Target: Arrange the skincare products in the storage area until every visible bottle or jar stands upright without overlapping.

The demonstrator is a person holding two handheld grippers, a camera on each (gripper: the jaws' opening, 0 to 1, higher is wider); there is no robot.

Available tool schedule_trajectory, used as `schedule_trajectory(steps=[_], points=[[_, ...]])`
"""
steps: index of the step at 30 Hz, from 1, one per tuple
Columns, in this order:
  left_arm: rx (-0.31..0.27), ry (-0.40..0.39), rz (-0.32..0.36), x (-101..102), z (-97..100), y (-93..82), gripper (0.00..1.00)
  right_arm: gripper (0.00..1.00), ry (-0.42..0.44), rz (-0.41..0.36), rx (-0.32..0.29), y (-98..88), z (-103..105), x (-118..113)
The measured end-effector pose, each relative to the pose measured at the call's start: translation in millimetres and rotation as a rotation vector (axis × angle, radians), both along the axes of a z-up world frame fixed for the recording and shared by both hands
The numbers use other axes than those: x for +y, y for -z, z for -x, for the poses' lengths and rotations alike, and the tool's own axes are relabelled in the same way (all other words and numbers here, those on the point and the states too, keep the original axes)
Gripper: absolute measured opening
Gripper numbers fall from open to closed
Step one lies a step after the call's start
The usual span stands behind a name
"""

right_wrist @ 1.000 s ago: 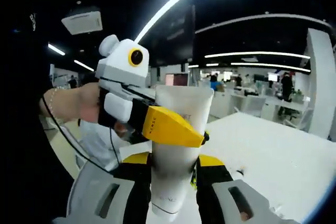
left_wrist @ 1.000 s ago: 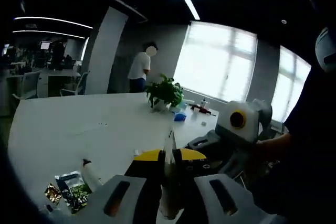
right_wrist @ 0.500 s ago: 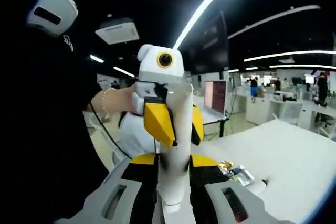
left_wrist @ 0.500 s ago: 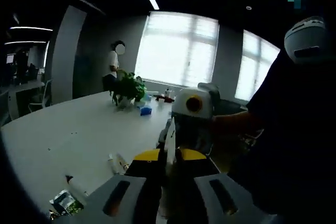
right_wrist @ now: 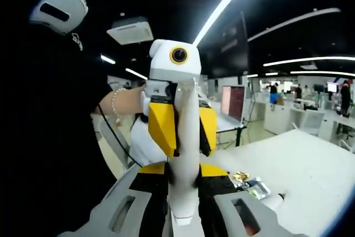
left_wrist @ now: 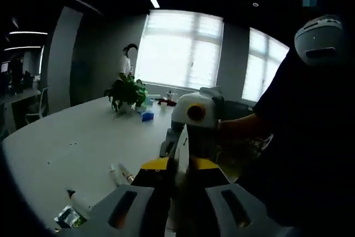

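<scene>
We see one white tube (right_wrist: 186, 154) held up in the air above the counter (right_wrist: 299, 165), caught between both grippers at once. In the right gripper view our right gripper (right_wrist: 184, 184) has its fingers clenched on the tube's lower part, and the left gripper (right_wrist: 176, 129) comes in from the far side with its yellow fingers (right_wrist: 161, 129) pressed on either side of the tube higher up. In the left gripper view the same tube (left_wrist: 182, 154) shows edge-on as a thin pale strip between the left gripper (left_wrist: 178, 173) fingers, with the right gripper (left_wrist: 191, 129) facing us just beyond it. No writing on the tube can be read.

On the counter (left_wrist: 72, 142) in the left gripper view lie two small tubes (left_wrist: 120, 174) side by side, one white bottle with a dark cap (left_wrist: 77, 201) on its side, and a sachet (left_wrist: 67, 217) by it. In the right gripper view two foil sachets (right_wrist: 249, 183) lie touching, with a white bottle (right_wrist: 273, 201) just beside them. Farther off we see a potted plant (left_wrist: 126, 92) and a blue box (left_wrist: 147, 116). A person (left_wrist: 127, 62) stands by the window.
</scene>
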State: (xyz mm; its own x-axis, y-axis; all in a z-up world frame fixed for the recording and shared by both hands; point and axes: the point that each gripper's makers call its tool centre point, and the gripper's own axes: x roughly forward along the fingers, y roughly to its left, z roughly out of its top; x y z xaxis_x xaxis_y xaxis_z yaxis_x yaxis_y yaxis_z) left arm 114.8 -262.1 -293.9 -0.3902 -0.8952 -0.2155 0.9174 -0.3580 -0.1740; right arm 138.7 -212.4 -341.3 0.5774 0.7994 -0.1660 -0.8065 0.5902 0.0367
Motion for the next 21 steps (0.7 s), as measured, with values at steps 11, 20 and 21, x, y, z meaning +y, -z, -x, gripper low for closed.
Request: schedule_trajectory(steps=[11,20,21], points=[[0.002,-0.029,0.007,-2,-2.6,6.1,0.1,0.06,0.01,0.002,-0.005,4.6,1,-3],[0.057,-0.088,0.048,-1,-26.3,7.7,0.13,0.05,0.033,0.006,0.01,11.7,-2,-9],[0.067,-0.097,0.061,-2,-27.2,5.1,0.14,0.05,0.035,0.008,0.014,13.6,-2,-10]])
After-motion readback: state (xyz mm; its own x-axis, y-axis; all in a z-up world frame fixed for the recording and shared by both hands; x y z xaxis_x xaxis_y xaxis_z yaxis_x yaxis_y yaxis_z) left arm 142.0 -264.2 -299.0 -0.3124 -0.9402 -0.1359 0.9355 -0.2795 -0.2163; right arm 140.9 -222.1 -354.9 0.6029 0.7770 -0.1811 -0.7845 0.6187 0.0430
